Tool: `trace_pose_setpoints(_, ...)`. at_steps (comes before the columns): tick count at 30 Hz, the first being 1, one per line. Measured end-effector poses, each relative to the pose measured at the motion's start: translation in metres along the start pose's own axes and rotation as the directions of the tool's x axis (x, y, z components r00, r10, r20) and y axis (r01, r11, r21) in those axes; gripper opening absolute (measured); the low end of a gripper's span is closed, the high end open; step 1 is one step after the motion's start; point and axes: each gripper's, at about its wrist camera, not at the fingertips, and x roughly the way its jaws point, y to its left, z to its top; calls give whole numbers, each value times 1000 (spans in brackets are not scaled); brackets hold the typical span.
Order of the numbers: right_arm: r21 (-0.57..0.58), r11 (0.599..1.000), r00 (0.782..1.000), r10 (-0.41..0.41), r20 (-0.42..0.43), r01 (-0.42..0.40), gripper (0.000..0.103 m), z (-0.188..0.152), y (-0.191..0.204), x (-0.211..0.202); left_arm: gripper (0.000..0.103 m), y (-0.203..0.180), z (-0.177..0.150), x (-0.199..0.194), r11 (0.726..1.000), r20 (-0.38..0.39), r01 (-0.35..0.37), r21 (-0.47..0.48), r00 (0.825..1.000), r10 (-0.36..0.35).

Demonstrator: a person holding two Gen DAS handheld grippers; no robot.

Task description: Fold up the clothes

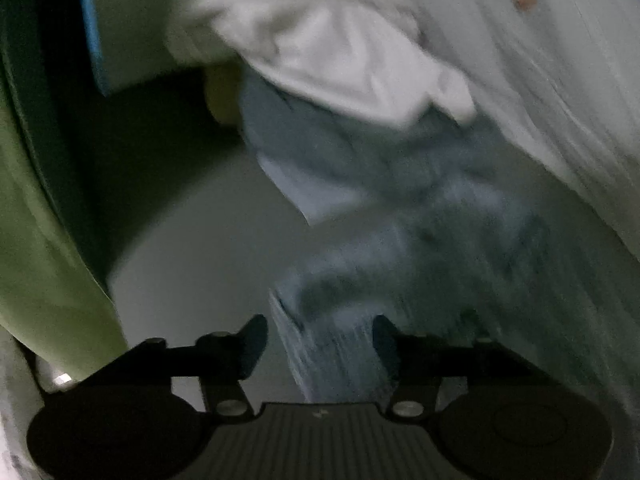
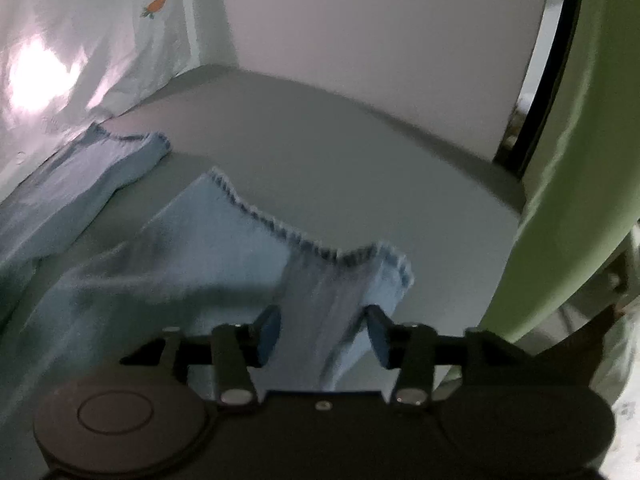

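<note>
L wrist view, L to R: green panel [image 1: 36, 240] along the left edge w/ a blue strip [image 1: 90, 20] above it, then bare grey table [image 1: 192, 248]. Left gripper [image 1: 320, 344] has its 2 fingers spread wide; blurred light-blue denim garment [image 1: 360, 168] runs down btwn them, but the pads look clear of the cloth, though blur makes that hard to judge. White cloth [image 1: 340, 52] lies on top of the denim's far end; pale sheet [image 1: 540, 80] to the R.

R wrist view, L to R: pale sheet w/ a small carrot print [image 2: 156, 4], 1 denim leg [image 2: 80, 176] flat on the table [image 2: 320, 140], then a 2nd leg [image 2: 240, 248] w/ frayed hem. Right gripper [image 2: 324, 334] is spread wide, hem corner lying btwn the fingers, not pinched. Green panel [image 2: 560, 200] at far R.
</note>
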Motion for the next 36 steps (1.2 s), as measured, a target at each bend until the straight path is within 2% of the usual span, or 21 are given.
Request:
trace_pose_setpoints(1,-12,1000,999,-22,28,22,54,4,7,-2,62,-1,7,-2,1000,28,-4,-7,1000,4)
trace_pose_setpoints(3,-54,997,995,-47,85,51,56,15,23,-2,63,-11,20,1,999,43,54,-6,998,-54)
trace_pose_setpoints(5,-78,996,993,-29,111,37,60,27,40,4,68,-30,30,6,992,46,128,18,991,-129)
trace_pose_setpoints(6,-80,997,994,1,106,8,61,33,49,11,72,-47,33,11,983,39,172,61,984,-174)
trace_pose_setpoints(8,-87,995,993,64,95,-56,61,47,70,24,76,-86,37,22,952,11,254,168,966,-260)
trace_pose_setpoints(10,-115,985,987,135,85,-125,63,59,98,37,77,-135,35,34,897,-27,313,313,947,-321)
trace_pose_setpoints(13,-228,936,958,285,40,-269,66,73,155,54,79,-209,31,52,756,-100,391,525,910,-401)
trace_pose_setpoints(15,-356,851,913,408,-19,-387,66,79,205,61,80,-258,27,65,640,-156,429,638,885,-438)
trace_pose_setpoints(16,-429,795,889,454,-48,-429,66,80,232,61,81,-283,25,72,575,-186,444,687,873,-452)
trace_pose_setpoints(17,-508,728,866,495,-77,-461,66,80,259,62,82,-303,23,77,520,-206,455,723,861,-466)
trace_pose_setpoints(18,-586,651,842,528,-106,-483,66,80,286,62,82,-326,19,82,452,-229,463,762,846,-481)
trace_pose_setpoints(21,-791,391,791,583,-183,-471,66,73,371,65,82,-387,10,96,252,-292,459,852,816,-498)
trace_pose_setpoints(23,-854,272,773,598,-211,-444,65,71,419,70,82,-416,3,102,167,-308,441,882,806,-505)
trace_pose_setpoints(24,-864,239,760,611,-222,-444,65,73,439,74,82,-430,0,106,139,-320,442,886,801,-506)
trace_pose_setpoints(25,-869,213,748,621,-234,-448,65,76,458,79,82,-440,-3,109,120,-336,451,885,795,-505)
trace_pose_setpoints(26,-862,205,739,626,-249,-464,65,80,473,85,82,-449,-4,114,100,-364,472,876,782,-506)
trace_pose_setpoints(28,-834,211,724,629,-283,-509,65,86,493,96,82,-462,-8,121,70,-422,525,848,749,-512)
trace_pose_setpoints(30,-802,230,711,632,-308,-552,65,91,507,106,82,-473,-14,127,66,-460,566,822,728,-508)
trace_pose_setpoints(33,-744,325,722,626,-294,-584,65,96,506,121,83,-479,-22,135,87,-489,608,789,707,-510)
trace_pose_setpoints(34,-722,359,729,622,-287,-591,65,97,503,126,83,-478,-23,136,107,-496,627,771,698,-516)
trace_pose_setpoints(36,-675,421,738,614,-279,-606,65,101,495,134,84,-478,-21,139,165,-496,657,736,689,-529)
